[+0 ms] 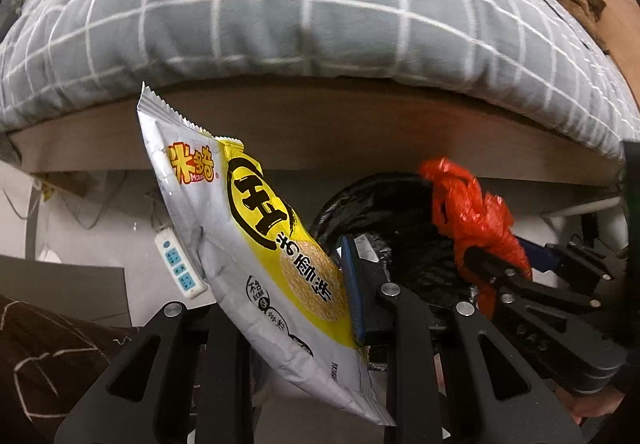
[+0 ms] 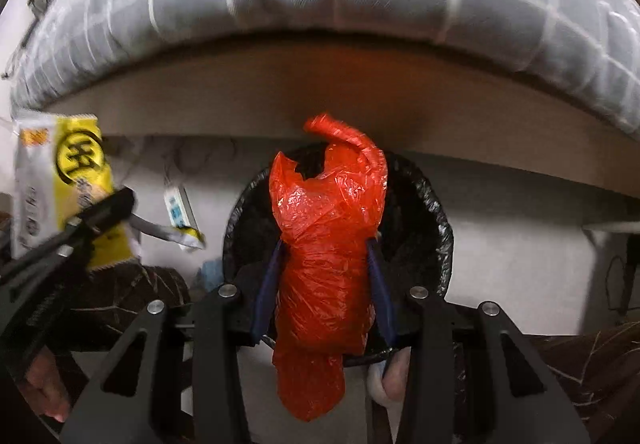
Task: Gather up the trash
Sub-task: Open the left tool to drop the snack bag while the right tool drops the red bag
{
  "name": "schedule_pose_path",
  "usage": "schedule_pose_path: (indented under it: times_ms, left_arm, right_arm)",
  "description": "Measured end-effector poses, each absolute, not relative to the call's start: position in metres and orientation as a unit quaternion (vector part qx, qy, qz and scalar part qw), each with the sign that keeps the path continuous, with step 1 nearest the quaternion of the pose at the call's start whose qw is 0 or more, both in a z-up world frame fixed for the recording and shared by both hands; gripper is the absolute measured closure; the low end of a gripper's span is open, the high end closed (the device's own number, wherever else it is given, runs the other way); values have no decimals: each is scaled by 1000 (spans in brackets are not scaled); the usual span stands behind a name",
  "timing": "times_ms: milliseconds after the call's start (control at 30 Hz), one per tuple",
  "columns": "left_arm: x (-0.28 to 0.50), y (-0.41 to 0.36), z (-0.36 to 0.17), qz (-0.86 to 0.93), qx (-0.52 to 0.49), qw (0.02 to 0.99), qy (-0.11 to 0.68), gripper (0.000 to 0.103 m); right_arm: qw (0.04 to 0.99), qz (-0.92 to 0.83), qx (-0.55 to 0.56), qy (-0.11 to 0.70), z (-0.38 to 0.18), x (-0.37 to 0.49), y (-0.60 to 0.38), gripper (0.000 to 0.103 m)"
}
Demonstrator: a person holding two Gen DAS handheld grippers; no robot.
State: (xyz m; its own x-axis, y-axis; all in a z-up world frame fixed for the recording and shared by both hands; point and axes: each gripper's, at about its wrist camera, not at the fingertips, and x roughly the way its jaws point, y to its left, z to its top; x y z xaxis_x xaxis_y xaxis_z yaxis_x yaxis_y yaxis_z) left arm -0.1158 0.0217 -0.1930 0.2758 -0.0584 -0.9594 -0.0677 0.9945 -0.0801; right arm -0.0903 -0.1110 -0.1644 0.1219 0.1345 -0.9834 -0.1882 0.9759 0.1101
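Both grippers carry trash above the bin [image 2: 436, 219].
Left gripper [image 1: 320, 284] clamps a snack wrapper [image 1: 256, 236]; right gripper [image 2: 326, 284] squeezes a red bag [image 2: 328, 244] between its fingers.

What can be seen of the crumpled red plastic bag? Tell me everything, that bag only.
The crumpled red plastic bag is thin, glossy, wrinkled film, bunched into a long upright wad with a twisted curl at its top and a small tear showing black behind. The right gripper is shut on its middle, blue pads pressing both sides, and its lower end hangs loose below them. It is held over the round bin lined with black plastic, below the bed's edge. The left wrist view shows it the same.
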Motion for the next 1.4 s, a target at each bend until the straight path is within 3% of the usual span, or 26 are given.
schedule_pose_path:
  times_ms: [167, 233, 333, 633, 867, 1400]
  left_arm:
    - [-118, 30, -201, 13, -57, 791, 609, 80]
    - [-119, 30, -205, 13, -55, 789, 612, 80]
    - [-118, 32, -211, 13, -54, 786, 615, 80]
    - [-103, -2, -226, -22, -48, 778, 626, 80]
    - [-95, -46, -228, -57, -26, 775, 629, 80]
    - [-84, -107, -247, -96, 8, 758, 645, 80]
  right_arm:
    - [734, 106, -23, 671, -178, -87, -97, 59]
    - [735, 99, -23, 671, -179, -85, -97, 43]
    - [744, 79, -30, 663, -176, -82, -98, 28]
    - [787, 33, -15, 616, -139, -83, -141, 9]
    - [819, -7, -10, 574, -118, -89, -193, 8]
    - [804, -57, 29, 591, -136, -88, -248, 8]
